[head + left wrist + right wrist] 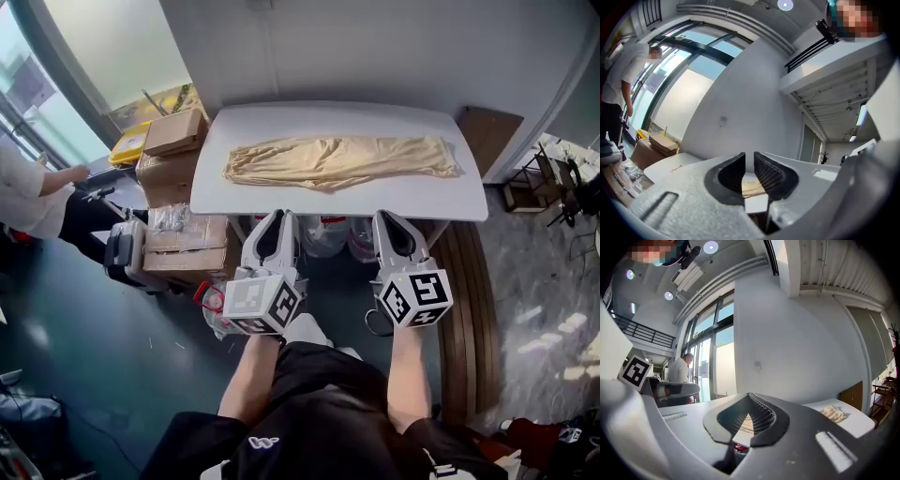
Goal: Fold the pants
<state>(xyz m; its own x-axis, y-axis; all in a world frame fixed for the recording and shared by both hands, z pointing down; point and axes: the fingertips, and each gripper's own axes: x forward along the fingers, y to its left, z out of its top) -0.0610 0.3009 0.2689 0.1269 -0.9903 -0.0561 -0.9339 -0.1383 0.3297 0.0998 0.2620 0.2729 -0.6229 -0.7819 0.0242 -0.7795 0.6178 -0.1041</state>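
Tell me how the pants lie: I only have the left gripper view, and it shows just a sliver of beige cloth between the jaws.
Observer: In the head view, the beige fabric pants lie stretched out full length, wrinkled, left to right across the white rectangular table.
Operator: Is the left gripper over the table?
Observer: No. The left gripper is short of the table's near edge and clear of the cloth.
Operator: And the right gripper?
Observer: The right gripper is beside the left one, also short of the edge. Its jaws are shut on nothing.
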